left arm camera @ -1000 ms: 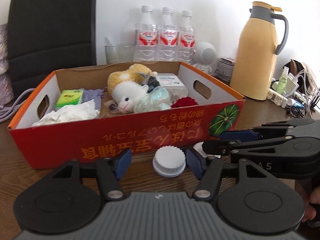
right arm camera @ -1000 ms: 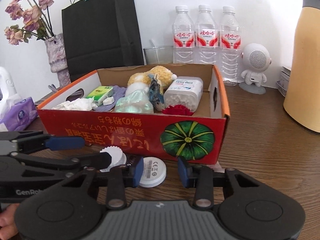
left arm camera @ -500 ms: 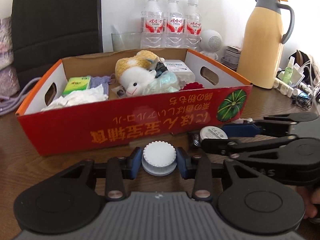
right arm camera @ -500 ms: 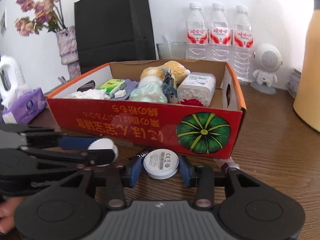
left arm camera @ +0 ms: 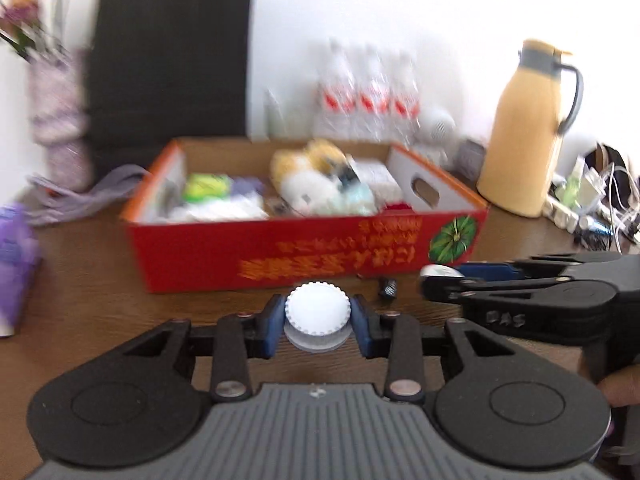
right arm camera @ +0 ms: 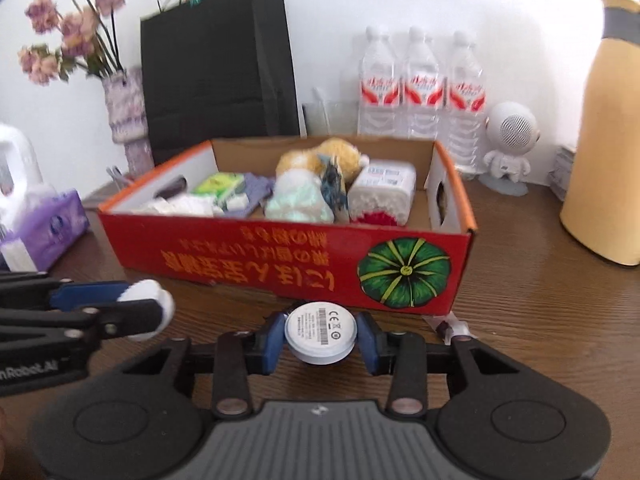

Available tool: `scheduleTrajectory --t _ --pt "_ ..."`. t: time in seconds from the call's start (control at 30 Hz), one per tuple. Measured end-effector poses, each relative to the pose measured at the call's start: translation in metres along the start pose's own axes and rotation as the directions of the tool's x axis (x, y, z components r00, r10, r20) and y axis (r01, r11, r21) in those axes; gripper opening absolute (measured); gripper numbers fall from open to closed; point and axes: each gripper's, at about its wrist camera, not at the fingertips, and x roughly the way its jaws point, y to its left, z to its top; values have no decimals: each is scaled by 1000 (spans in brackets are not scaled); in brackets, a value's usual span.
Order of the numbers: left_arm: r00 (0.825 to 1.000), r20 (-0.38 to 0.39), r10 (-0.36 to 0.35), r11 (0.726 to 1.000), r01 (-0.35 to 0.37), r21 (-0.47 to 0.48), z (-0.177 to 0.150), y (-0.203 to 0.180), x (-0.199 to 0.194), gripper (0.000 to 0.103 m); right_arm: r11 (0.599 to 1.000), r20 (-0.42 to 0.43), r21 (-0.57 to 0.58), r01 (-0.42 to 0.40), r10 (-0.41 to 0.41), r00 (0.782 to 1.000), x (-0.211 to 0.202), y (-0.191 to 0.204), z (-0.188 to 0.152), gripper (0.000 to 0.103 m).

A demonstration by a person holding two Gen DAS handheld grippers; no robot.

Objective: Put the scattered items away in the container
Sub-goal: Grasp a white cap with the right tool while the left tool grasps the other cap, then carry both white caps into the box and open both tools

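Two grippers each carried a small round thing just in front of the red box point(right arm camera: 280, 256), above the brown table point(right arm camera: 540, 320). The left gripper point(left arm camera: 318, 322) had its jaws pinching a white ridged cap point(left arm camera: 318, 312) by its rim, flat face upward, its short axis roughly upright. The right gripper point(right arm camera: 320, 338) had its jaws closing on a white puck point(right arm camera: 320, 328), pads against opposite edges; the puck's printed face was tilted up toward the camera. Neither round thing had a long axis to speak of.

The box lay with its long side across both views, open top up, its lettering upside down and a green pumpkin picture point(right arm camera: 404, 272) at its right end. Inside it were a plush toy point(right arm camera: 320, 156), a green packet point(right arm camera: 220, 184) and a tub of cotton swabs point(right arm camera: 384, 192). Three water bottles point(right arm camera: 420, 88) stood behind the box, and a yellow jug point(left arm camera: 528, 128) to its right.
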Motion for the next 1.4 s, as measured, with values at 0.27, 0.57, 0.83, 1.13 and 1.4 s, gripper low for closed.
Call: scheduleTrajectory --t 0.27,0.57,0.83,1.13,1.4 --pt "982 146 116 993 -109 -54 -38 -14 -99 36 1000 158 8 8 -9 987 -111 32 -29 38" --pt "940 328 92 994 -109 32 -99 -52 -178 36 998 241 2 55 -54 969 -186 66 -98 38" --pt "942 333 48 999 -39 -35 -128 -46 -200 37 995 316 -20 94 -83 945 -227 71 -149 38" --pt "948 318 -30 988 77 -136 -80 -19 -169 37 994 344 -42 103 -83 935 -202 59 -103 38" --pt "935 354 24 987 35 -159 60 25 -74 37 998 370 -24 62 -48 928 -137 16 41 38"
